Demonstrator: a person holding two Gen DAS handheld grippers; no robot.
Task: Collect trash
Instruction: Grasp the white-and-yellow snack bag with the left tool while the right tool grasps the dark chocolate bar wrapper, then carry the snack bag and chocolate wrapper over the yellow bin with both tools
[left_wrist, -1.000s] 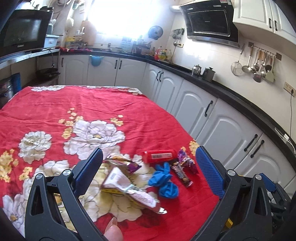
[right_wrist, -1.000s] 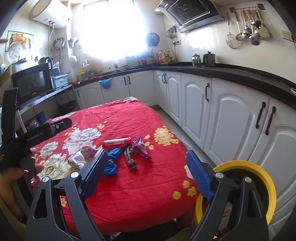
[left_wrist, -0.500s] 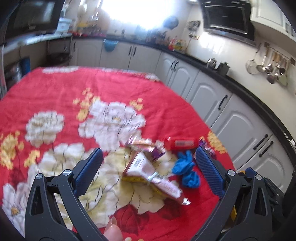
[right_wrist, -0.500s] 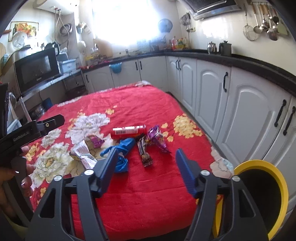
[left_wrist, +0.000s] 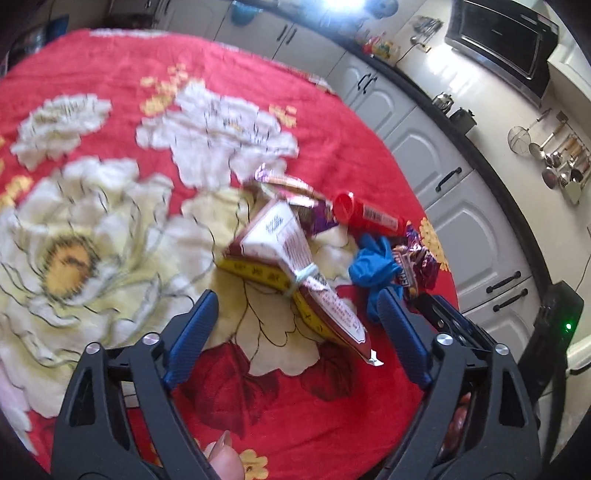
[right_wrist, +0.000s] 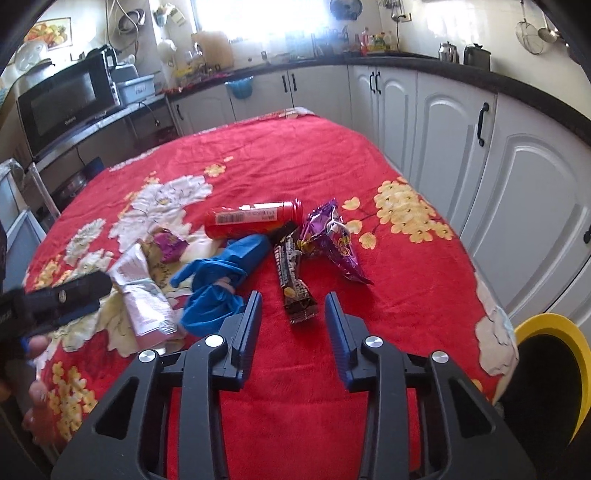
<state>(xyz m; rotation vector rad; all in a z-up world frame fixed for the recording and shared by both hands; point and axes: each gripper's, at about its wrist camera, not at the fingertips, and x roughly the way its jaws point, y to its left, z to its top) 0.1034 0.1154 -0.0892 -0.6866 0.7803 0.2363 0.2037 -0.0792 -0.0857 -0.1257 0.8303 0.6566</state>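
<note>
1. Right gripper (right_wrist: 293, 306) has just been narrowing its jaws; nothing is pinched, and the dark snack bar (right_wrist: 293, 284) lies just beyond the tips.
2. Left gripper (left_wrist: 297, 314) stands spread, closing slightly, around the white-and-yellow packet (left_wrist: 288, 254).
3. Farther off lie the blue glove (right_wrist: 221, 273), purple wrapper (right_wrist: 332, 240) and red tube (right_wrist: 251, 219).
4. Judging by this, nothing is collected yet; the yellow bin (right_wrist: 554, 369) waits at near right.
</note>
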